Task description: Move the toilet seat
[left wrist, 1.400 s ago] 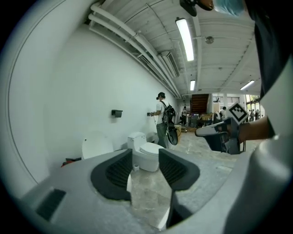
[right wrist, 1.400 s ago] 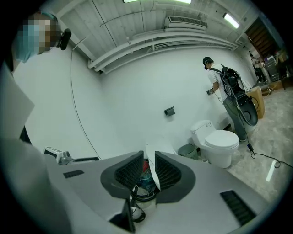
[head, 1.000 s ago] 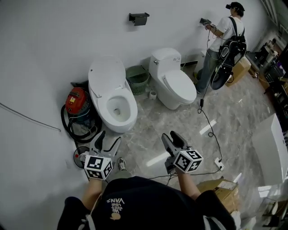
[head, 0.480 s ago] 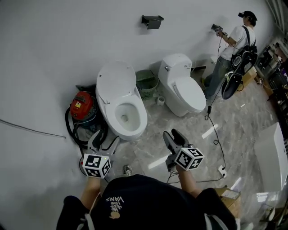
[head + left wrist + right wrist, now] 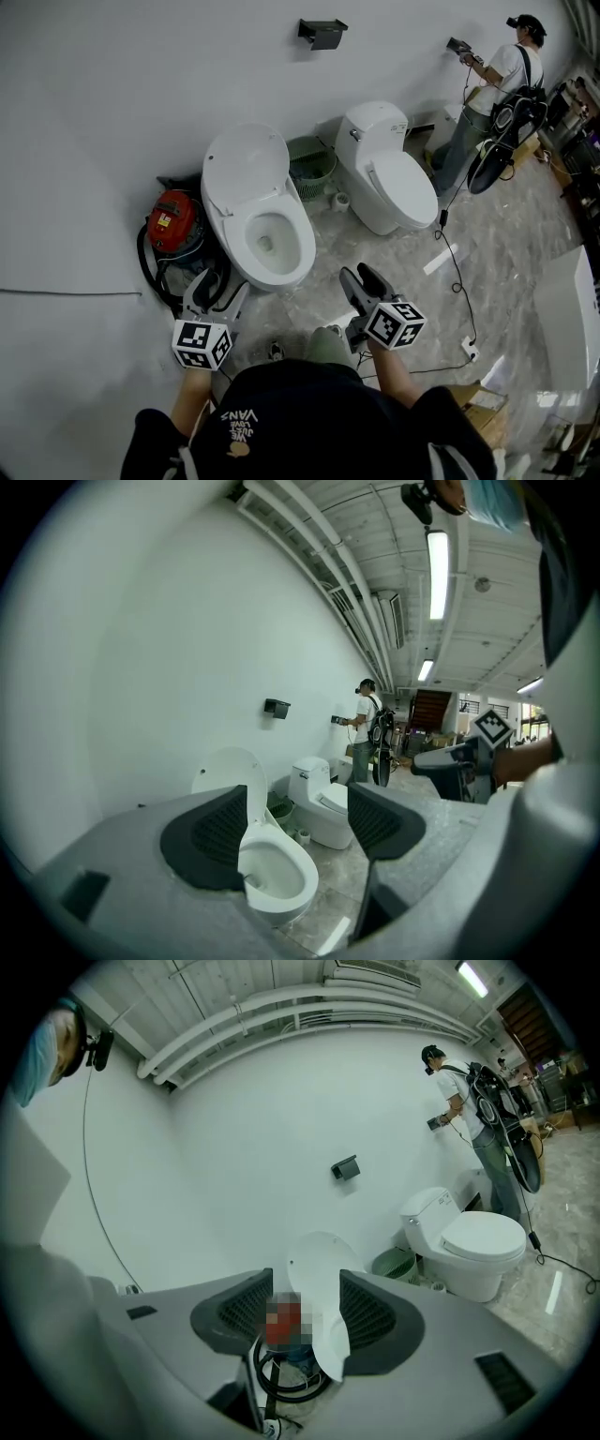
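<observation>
A white toilet (image 5: 272,239) stands open by the wall, its lid (image 5: 246,167) raised upright; whether the seat ring is up with it I cannot tell. My left gripper (image 5: 223,286) hovers open just short of the bowl's front left, holding nothing. My right gripper (image 5: 359,274) is open and empty too, to the right of the bowl's front. In the left gripper view the bowl (image 5: 277,874) shows between the open jaws of the left gripper (image 5: 295,827), well ahead of them. The right gripper view shows the lid (image 5: 323,1288) edge-on beyond the right gripper (image 5: 305,1312).
A second white toilet (image 5: 389,173) with its lid down stands to the right, a green basket (image 5: 312,164) between the two. A red vacuum cleaner (image 5: 171,220) with black hose sits left of the bowl. A person (image 5: 497,84) works at the far wall; a cable (image 5: 459,281) trails over the floor.
I have stepped closer: the open toilet now lies nearer to both grippers. Both grippers keep their places in front of me and stay open.
</observation>
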A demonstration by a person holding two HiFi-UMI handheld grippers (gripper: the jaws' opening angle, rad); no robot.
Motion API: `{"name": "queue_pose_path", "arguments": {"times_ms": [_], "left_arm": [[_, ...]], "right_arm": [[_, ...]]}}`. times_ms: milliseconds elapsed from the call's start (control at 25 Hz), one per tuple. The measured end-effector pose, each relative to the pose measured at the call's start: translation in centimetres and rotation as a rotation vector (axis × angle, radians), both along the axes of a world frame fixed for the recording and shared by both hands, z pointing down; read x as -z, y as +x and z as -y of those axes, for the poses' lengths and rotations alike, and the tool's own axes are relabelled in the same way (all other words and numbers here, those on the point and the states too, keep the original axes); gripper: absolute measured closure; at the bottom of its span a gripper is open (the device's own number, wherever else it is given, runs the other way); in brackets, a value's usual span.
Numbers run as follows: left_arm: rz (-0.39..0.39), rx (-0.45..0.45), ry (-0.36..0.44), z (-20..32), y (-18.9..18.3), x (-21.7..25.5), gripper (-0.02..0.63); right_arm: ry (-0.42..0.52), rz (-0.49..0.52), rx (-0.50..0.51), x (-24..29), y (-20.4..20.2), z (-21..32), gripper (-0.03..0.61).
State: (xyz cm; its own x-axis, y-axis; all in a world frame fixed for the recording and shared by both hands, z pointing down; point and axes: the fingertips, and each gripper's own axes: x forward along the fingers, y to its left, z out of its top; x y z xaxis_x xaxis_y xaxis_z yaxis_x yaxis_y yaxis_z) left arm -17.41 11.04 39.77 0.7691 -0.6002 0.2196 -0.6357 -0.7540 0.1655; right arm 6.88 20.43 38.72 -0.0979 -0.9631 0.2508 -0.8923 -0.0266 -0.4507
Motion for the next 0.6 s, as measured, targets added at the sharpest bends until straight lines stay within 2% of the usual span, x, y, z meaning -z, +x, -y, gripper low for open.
{"name": "queue_pose_path", "arguments": {"times_ms": [200,400,600], "left_arm": [[0.006,0.031,-0.026,1.9,1.0,-1.4,0.282],[0.035,0.102,-0.036,4.3,1.4,-3.1,0.295],[0.025,0.188,-0.077,7.2,2.5,-4.7,0.299]], "right_arm": [[-0.028,0.008,0.023,-1.2,1.2,2.6,0.374],[-0.051,0.004,0.080,-2.6,2.6,6.6,0.374],[-0.086,-0.010,0.146,-3.9,4.6,11.4,0.374]]}}
